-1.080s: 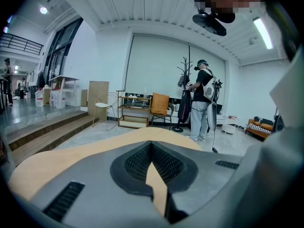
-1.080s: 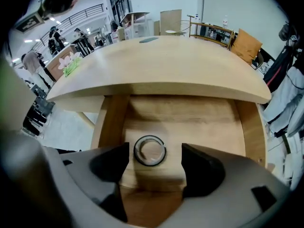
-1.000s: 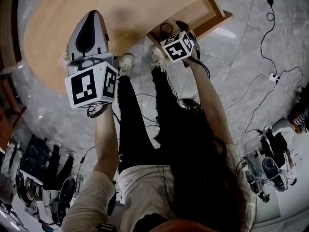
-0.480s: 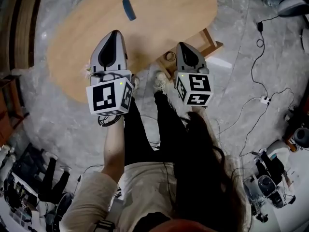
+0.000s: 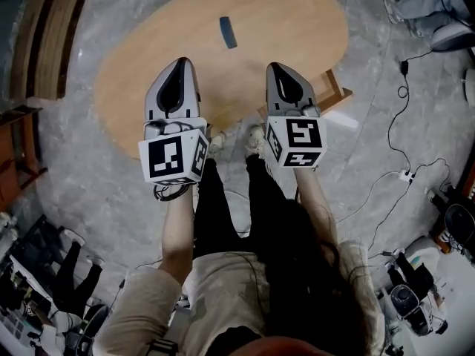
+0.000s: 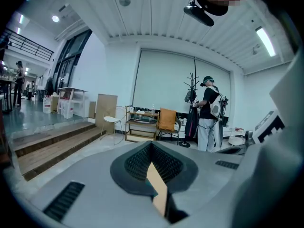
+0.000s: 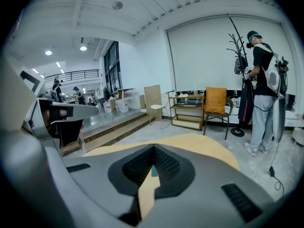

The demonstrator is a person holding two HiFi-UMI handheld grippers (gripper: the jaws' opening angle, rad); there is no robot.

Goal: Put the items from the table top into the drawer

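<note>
Bench (image 5: 297, 21): oval, pale wood top, standing on a grey marbled floor (image 5: 89, 169).
Task item: one small dark-blue oblong (image 5: 228, 32), lying alone on the bench top. It is apart from both claws, at twelve o'clock of the gap between them.
Left claw (image 5: 178, 69): held over the bench's near edge, jaws closed together, nothing between them.
Right claw (image 5: 278, 76): beside the left one at its three o'clock, jaws likewise closed and empty.
Wooden frame (image 5: 335, 95): juts from under the bench at the right claw's three o'clock. Possibly the drawer; too little shows to confirm.
Background: standing person (image 7: 263, 80) with backpack near a coat stand (image 7: 237, 51); orange chair (image 7: 216, 101).
Cables (image 5: 401, 132): on the floor, four o'clock of the right claw.
</note>
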